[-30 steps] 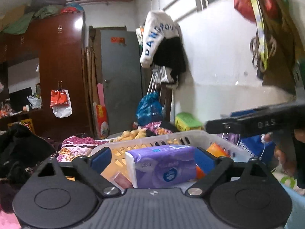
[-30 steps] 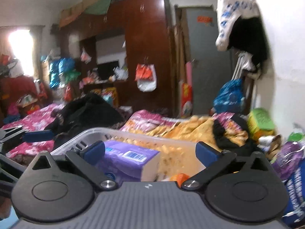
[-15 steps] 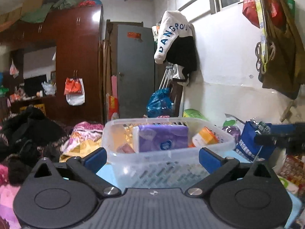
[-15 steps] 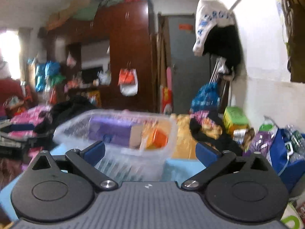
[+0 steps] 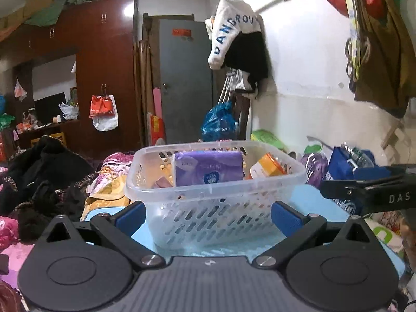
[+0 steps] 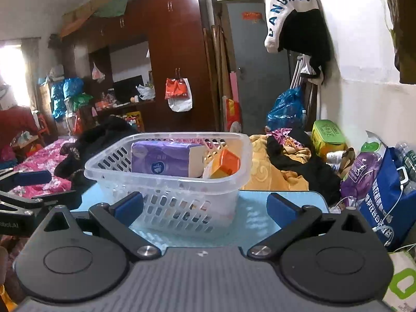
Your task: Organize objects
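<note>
While both grippers gape wide and empty, a clear basket [image 5: 215, 200] sits on the blue table [image 6: 283, 234].
Inside: a purple tissue pack [image 5: 208, 167] and an orange box [image 6: 225, 167].

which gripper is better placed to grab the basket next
Left, probably. The left gripper is open with the basket centred between its fingers; the right gripper, also open, sees it off to its left.

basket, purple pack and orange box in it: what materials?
Basket: looks like translucent, slightly glossy moulded plastic, with slotted walls and contents showing through. Purple pack: likely soft plastic film, wrinkled and shiny, probably tissues. Orange box: seems to be printed cardboard, with crisp edges and flat faces, though the finish is unclear.
</note>
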Motion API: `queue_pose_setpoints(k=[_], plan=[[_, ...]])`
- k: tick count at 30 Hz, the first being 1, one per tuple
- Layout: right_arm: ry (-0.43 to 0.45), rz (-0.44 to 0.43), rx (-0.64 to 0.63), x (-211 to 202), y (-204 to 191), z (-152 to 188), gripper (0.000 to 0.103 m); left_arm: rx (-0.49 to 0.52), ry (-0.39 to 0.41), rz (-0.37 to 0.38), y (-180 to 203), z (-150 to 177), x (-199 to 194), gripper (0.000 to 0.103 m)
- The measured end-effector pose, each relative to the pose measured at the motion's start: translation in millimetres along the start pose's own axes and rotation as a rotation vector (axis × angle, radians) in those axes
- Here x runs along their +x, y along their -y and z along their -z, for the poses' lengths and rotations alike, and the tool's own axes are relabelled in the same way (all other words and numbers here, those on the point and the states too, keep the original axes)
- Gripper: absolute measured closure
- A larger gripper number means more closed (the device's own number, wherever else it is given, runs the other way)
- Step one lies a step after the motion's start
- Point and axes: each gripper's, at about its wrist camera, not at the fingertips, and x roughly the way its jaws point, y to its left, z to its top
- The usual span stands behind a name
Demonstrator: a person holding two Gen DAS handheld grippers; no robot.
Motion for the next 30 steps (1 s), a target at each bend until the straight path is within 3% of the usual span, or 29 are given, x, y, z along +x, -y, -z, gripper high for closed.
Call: queue_pose_setpoints(k=[30], plan=[[0.006, 0.008, 0.002, -8.1, -5.8, 4.2, 0.000, -0.009, -0.030, -0.022, 6.4, -3.3, 7.9, 0.000]])
